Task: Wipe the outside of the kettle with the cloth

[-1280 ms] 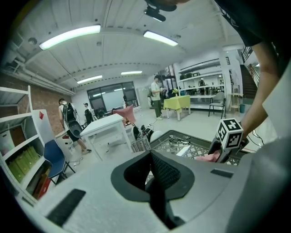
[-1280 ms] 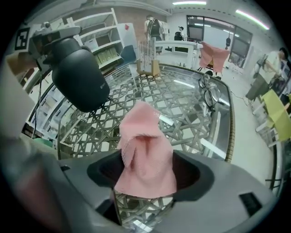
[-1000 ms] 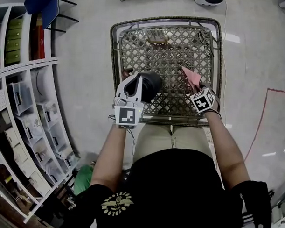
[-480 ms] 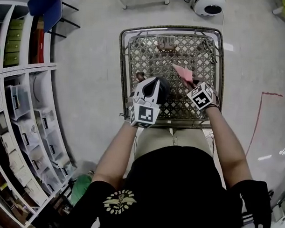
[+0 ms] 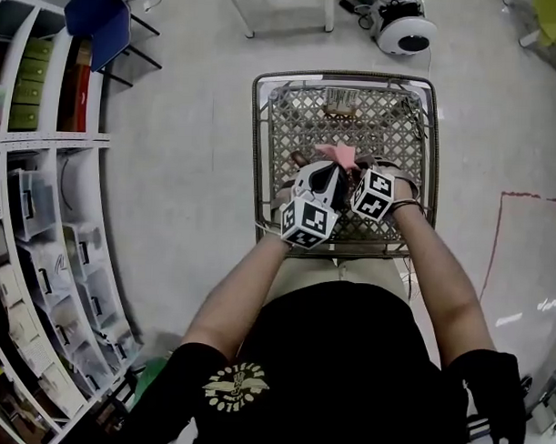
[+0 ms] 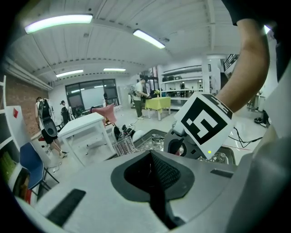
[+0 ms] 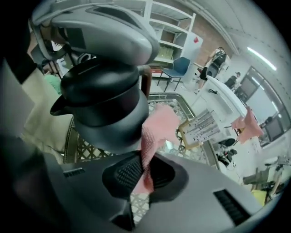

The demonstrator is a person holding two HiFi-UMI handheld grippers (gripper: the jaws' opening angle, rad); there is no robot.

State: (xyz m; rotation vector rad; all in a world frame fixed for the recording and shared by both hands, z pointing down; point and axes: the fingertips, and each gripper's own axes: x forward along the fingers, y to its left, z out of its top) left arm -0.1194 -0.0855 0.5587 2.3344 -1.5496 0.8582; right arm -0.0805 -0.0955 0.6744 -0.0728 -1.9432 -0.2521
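A black kettle hangs just over the lattice table. My left gripper sits over its lid, and the kettle travels with it. In the left gripper view those jaws stand shut and the kettle itself is hidden under the gripper body. My right gripper is close beside the kettle, shut on a pink cloth. The cloth sticks up from the pads and lies against the kettle's side. The right gripper's marker cube shows in the left gripper view.
A small framed card lies at the table's far end. Storage shelves line the left, with a blue chair beyond them. A white round device sits on the floor past the table. A white table stands farther off.
My right gripper has swung left with the cloth, from a gap away to right beside the kettle. The left gripper still carries the kettle and has tilted a little.
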